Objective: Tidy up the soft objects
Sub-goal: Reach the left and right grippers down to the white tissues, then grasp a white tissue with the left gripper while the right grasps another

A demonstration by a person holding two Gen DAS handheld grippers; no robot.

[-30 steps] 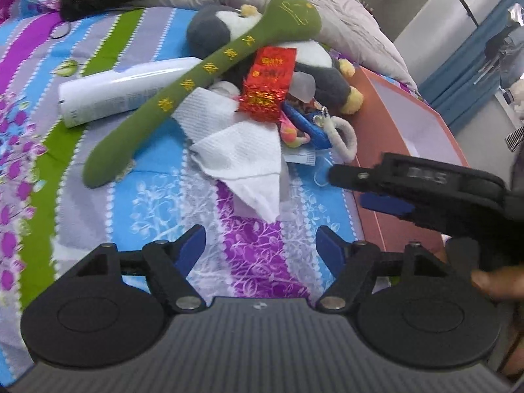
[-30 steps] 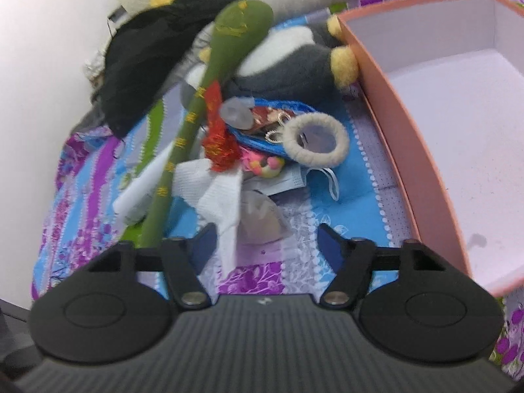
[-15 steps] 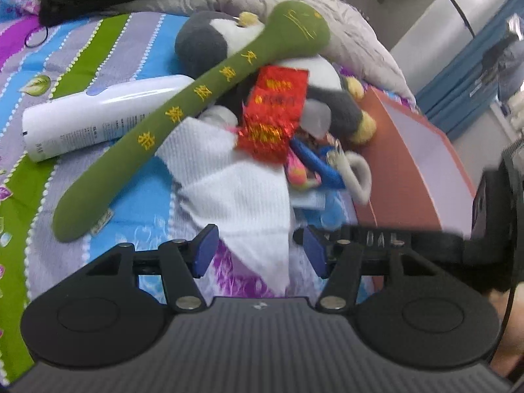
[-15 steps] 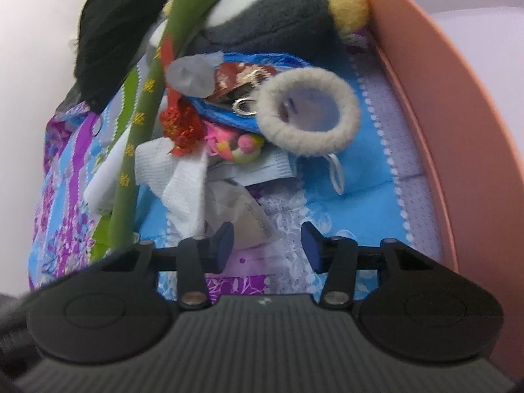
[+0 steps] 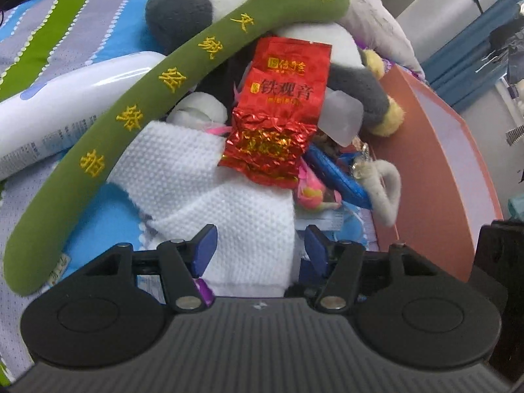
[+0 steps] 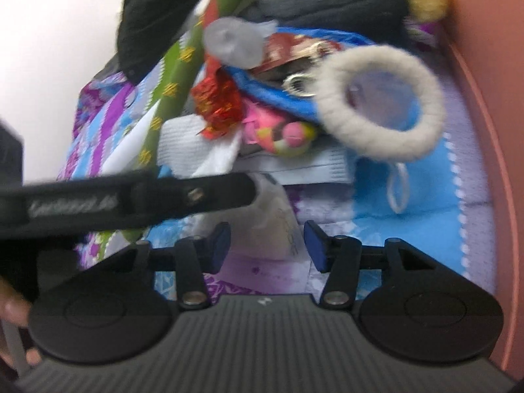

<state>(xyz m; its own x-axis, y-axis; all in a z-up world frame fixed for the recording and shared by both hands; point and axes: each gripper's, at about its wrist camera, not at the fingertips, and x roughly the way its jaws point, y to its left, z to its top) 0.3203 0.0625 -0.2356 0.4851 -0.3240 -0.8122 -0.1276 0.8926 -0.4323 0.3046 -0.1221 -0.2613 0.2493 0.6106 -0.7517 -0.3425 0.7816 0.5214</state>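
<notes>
A pile of soft things lies on the striped bed sheet. A long green plush (image 5: 137, 111) with yellow characters rests across a grey and white plush toy (image 5: 183, 9). A white cloth (image 5: 209, 193) lies below a red foil packet (image 5: 278, 121). My left gripper (image 5: 258, 245) is open, its jaws on either side of the cloth's near end. A beige fuzzy ring (image 6: 380, 101) lies by the box. My right gripper (image 6: 267, 242) is open over a clear plastic wrapper (image 6: 271, 216). The left gripper's finger crosses the right wrist view (image 6: 131, 199).
A salmon cardboard box (image 5: 435, 150) stands open on the right, its wall also in the right wrist view (image 6: 488, 98). A white bottle (image 5: 55, 114) lies at left. A blue pouch (image 6: 281, 95), a pink toy (image 6: 288, 134) and a black garment (image 6: 154, 9) are in the pile.
Both grippers have moved forward into the pile. The left now straddles the white cloth. The right has closed in on the clear wrapper, with the left finger now crossing its view.
</notes>
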